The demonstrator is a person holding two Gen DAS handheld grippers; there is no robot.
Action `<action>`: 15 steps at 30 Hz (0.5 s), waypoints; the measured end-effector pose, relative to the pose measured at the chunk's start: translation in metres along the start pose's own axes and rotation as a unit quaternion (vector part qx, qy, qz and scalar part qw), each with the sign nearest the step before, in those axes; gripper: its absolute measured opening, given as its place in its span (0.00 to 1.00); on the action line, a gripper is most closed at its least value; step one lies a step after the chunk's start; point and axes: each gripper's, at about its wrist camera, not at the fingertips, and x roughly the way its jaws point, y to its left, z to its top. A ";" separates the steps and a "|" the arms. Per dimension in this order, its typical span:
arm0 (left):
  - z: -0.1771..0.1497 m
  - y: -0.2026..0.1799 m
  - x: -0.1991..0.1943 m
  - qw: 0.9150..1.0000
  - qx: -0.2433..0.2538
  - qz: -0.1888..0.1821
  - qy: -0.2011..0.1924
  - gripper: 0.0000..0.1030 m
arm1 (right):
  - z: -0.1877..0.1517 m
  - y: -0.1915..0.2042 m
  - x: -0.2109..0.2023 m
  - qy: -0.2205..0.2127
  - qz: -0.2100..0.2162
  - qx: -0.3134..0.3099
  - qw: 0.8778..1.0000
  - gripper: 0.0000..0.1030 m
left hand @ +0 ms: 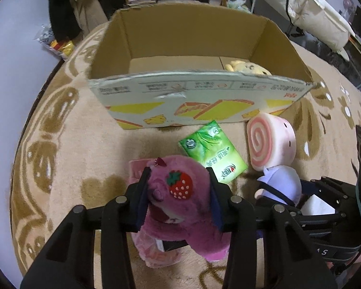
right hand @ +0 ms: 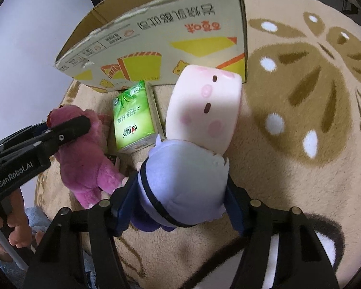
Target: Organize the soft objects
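My left gripper (left hand: 178,185) is shut on a purple plush bear with a strawberry patch (left hand: 180,197), just above the rug; the bear also shows in the right wrist view (right hand: 84,159). My right gripper (right hand: 180,190) is shut on a lavender plush doll (right hand: 183,180), which also shows in the left wrist view (left hand: 280,185). A pink swirl-roll plush (left hand: 269,142) lies beside it in front of the open cardboard box (left hand: 199,101). A yellow plush (left hand: 245,68) lies inside the box at the right.
A green tissue pack (left hand: 213,151) lies on the patterned beige rug (left hand: 72,149) between the two toys. A pink packet (left hand: 137,168) lies under the bear. Shelves, clothes and a white padded chair (left hand: 325,16) stand behind the box.
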 end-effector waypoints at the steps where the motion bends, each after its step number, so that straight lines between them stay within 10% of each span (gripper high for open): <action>1: 0.000 0.003 -0.004 1.000 -0.007 0.001 -0.004 0.40 | -0.002 -0.001 -0.003 -0.003 -0.001 0.002 1.000 0.67; 15: -0.010 0.029 -0.054 0.996 -0.041 0.037 -0.069 0.40 | 0.001 -0.015 -0.060 -0.080 0.003 0.021 0.997 0.67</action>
